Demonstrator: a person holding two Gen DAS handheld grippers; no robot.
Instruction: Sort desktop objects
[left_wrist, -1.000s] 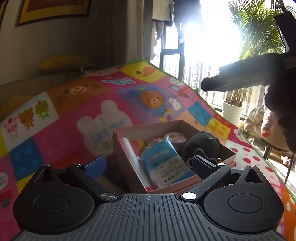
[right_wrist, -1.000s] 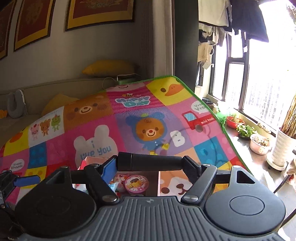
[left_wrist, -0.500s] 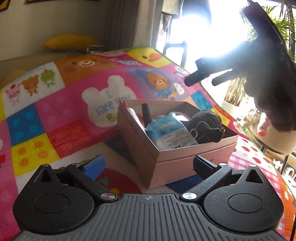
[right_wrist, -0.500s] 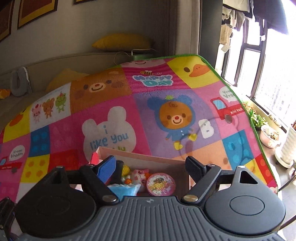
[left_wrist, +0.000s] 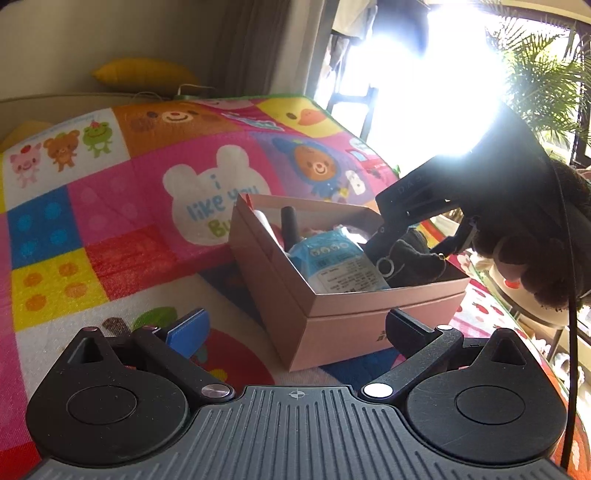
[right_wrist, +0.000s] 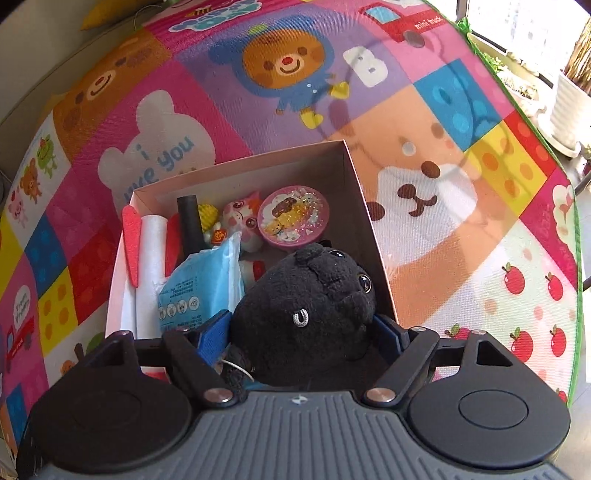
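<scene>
A pink cardboard box (left_wrist: 343, 325) (right_wrist: 365, 192) stands on the colourful play mat. In it lie a black plush toy (right_wrist: 310, 310) (left_wrist: 413, 262), a blue packet (right_wrist: 199, 284) (left_wrist: 332, 258), a black cylinder (right_wrist: 190, 221) (left_wrist: 290, 225), a round pink tin (right_wrist: 293, 219), a small pink cat figure (right_wrist: 240, 218) and a white roll (right_wrist: 147, 266). My right gripper (right_wrist: 301, 334) reaches down into the box, its open fingers on either side of the black plush toy. My left gripper (left_wrist: 295, 328) is open and empty, just in front of the box.
The play mat (left_wrist: 110, 221) (right_wrist: 461, 184) covers the surface, with its green edge on the right (right_wrist: 576, 295). Beyond it stand a window, potted plants (right_wrist: 565, 107) and a yellow cushion (left_wrist: 144, 72).
My right gripper let go of the black cylinder, which now lies in the box, and dropped down around the plush toy. My left gripper drew back from the box.
</scene>
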